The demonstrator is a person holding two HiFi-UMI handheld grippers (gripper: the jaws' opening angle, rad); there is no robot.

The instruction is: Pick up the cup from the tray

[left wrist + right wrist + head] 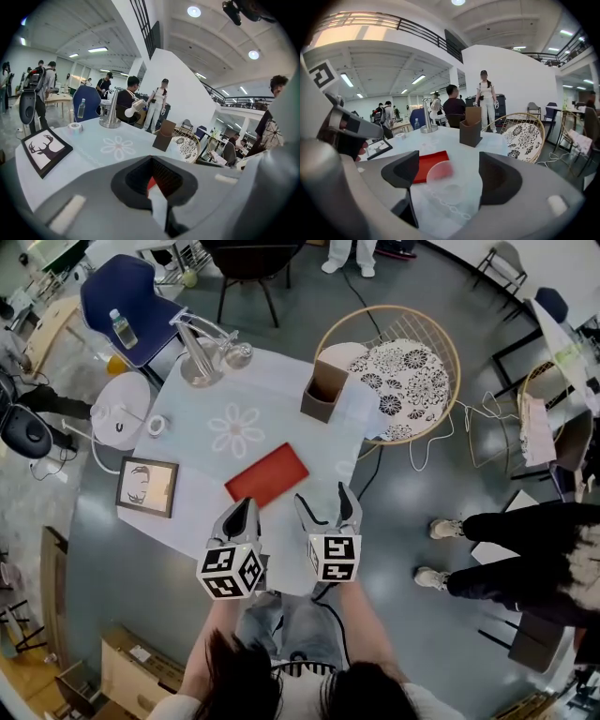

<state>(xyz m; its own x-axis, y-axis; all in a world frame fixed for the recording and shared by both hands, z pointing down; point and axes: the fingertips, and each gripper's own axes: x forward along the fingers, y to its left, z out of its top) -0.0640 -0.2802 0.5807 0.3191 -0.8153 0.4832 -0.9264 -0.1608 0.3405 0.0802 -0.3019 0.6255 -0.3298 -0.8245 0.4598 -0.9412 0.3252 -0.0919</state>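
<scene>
One clear cup sits between the right gripper's jaws, at the near corner of the red tray; whether it rests on the tray or just beside it cannot be told. These jaws are spread wide, with both pads clear of the cup wall. The left gripper's jaws are together with nothing between them. The cup is judged to be thin plastic: light, slippery and easily crushed. Grip across the mid wall, below the rim, closing gently.
</scene>
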